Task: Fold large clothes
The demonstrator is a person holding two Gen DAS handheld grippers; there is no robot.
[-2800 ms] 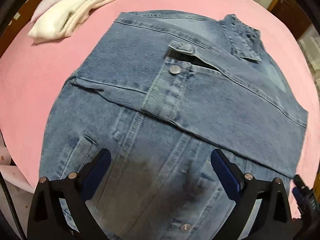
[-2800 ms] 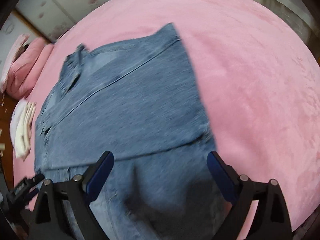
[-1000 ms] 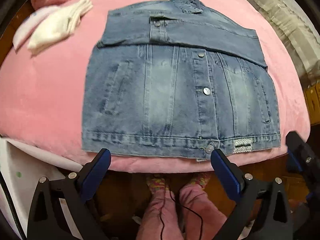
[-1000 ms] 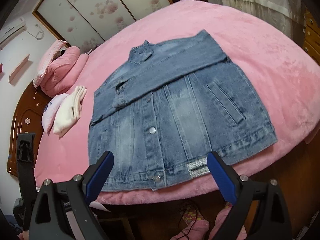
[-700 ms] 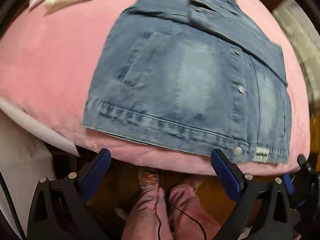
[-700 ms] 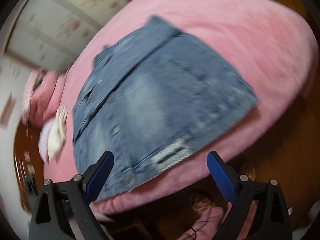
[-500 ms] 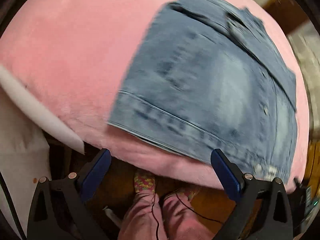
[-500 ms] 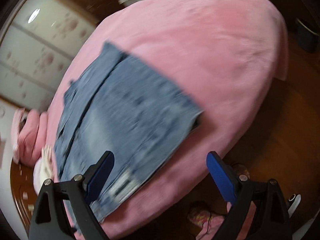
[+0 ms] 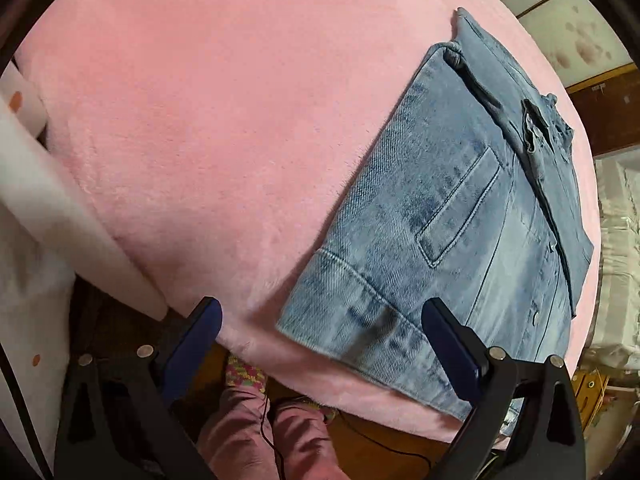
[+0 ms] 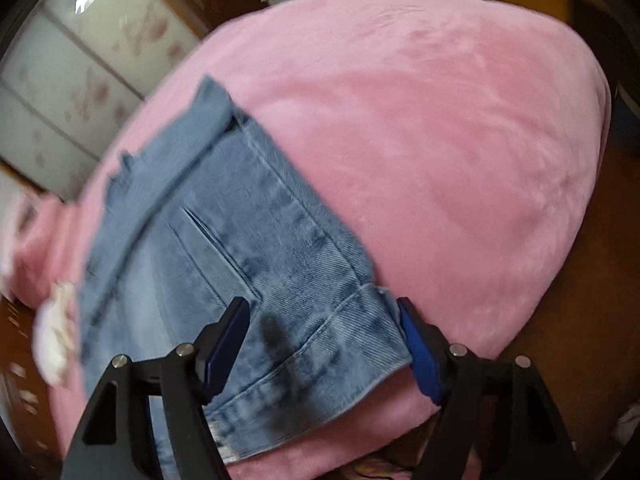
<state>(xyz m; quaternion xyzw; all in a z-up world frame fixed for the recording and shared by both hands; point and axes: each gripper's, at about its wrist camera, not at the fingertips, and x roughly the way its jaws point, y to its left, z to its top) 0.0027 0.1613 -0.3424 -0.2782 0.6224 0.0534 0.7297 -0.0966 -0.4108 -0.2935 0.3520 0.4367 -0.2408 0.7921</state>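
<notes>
Hovering over the near edge of the bed (image 9: 208,128), I hold both grippers above the jacket (image 9: 460,216), which lies flat on the pink cover with its sleeves folded across the chest. My left gripper (image 9: 320,332) gapes wide, the jacket's hem corner (image 9: 296,320) just ahead between the fingers, untouched. My right gripper (image 10: 320,340) is closing, its fingers straddling the other hem corner (image 10: 376,344); the pads are not yet pressing the denim. Below my left gripper are my pink trouser legs (image 9: 260,432).
</notes>
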